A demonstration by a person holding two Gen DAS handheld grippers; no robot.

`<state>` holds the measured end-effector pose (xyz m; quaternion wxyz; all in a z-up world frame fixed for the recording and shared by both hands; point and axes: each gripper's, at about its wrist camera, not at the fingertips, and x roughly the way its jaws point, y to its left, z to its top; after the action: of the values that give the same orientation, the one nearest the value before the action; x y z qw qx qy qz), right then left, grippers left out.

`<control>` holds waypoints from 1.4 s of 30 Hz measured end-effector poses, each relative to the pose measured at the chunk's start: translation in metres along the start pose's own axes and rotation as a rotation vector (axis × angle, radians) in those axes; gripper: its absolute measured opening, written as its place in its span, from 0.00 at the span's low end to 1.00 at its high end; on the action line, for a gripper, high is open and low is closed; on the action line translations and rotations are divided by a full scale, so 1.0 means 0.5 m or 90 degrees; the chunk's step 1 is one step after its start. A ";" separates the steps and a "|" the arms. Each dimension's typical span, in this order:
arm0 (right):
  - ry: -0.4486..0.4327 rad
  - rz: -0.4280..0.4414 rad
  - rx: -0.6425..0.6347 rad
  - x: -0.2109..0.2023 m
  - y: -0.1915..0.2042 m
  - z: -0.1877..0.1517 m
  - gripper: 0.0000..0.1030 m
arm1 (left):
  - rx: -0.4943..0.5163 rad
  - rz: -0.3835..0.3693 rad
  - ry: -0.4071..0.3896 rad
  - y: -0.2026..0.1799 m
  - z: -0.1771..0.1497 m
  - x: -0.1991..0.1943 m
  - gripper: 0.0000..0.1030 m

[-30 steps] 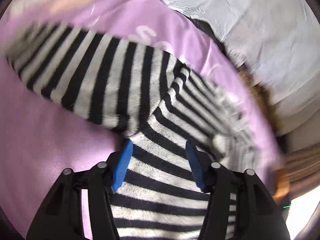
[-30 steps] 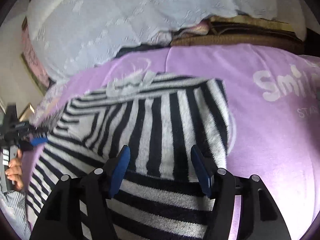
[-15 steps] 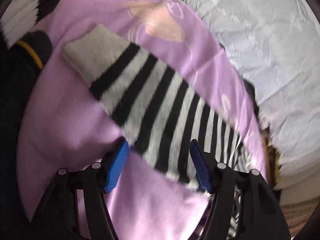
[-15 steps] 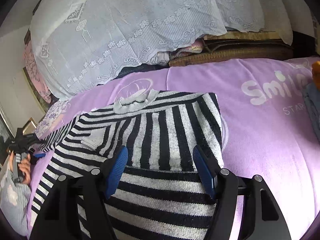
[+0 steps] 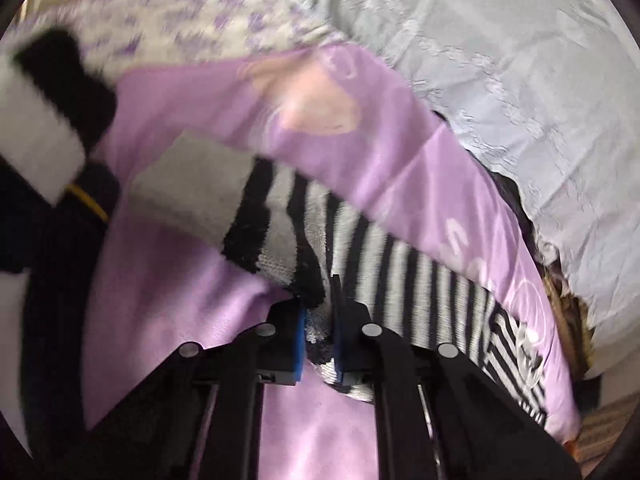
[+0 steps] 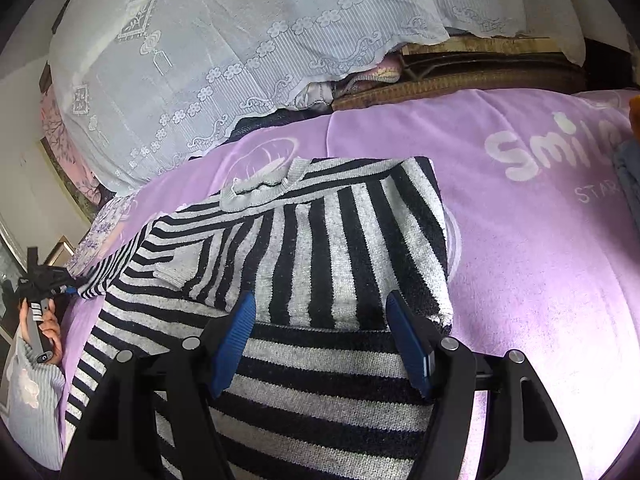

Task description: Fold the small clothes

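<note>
Sweater (image 6: 320,264) lies on purple blanket (image 6: 540,240) below lace cover (image 6: 240,40); left gripper (image 5: 319,340) pinches its sleeve (image 5: 260,216), right gripper (image 6: 324,336) spread above it.

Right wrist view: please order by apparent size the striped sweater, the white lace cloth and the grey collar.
1. striped sweater and lace cloth: similar, and the sweater is nearer, so unranked.
2. grey collar, clearly smallest.
</note>
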<state>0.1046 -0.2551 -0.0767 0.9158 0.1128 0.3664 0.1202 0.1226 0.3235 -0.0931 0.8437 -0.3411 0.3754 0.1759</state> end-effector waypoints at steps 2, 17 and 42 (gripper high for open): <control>0.003 0.003 0.003 0.002 -0.002 0.000 0.66 | 0.033 0.003 -0.017 -0.029 -0.006 -0.026 0.09; 0.010 0.020 0.014 0.006 -0.011 0.001 0.69 | 0.249 -0.016 -0.045 -0.288 -0.099 -0.117 0.09; 0.015 0.062 0.078 0.006 -0.034 0.002 0.71 | 0.486 -0.046 0.069 -0.609 -0.433 0.025 0.09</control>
<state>0.1101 -0.2704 -0.0830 0.8959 0.1847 0.3779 0.1433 0.1881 -0.0438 -0.0727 0.8945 -0.0245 0.4458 -0.0249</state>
